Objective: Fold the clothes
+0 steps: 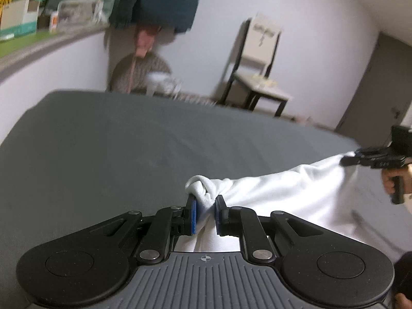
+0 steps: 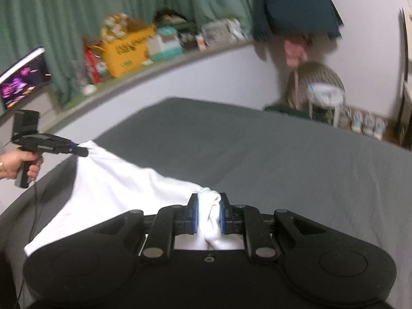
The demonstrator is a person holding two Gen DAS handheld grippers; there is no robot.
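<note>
I see grey-sheeted bed [image 2: 257, 149] filling foreground. Pale wall [image 1: 309, 38] behind it. Green curtain [image 2: 116, 0] above ledge [image 2: 180, 59] crowded with boxes, yellow box [image 2: 128, 51] among them. Dark teal jacket [image 2: 293, 2] hangs on wall. Black-framed side table [image 1: 260, 87] far right. Lit screen [image 2: 23, 82] at left. All blurred.
</note>
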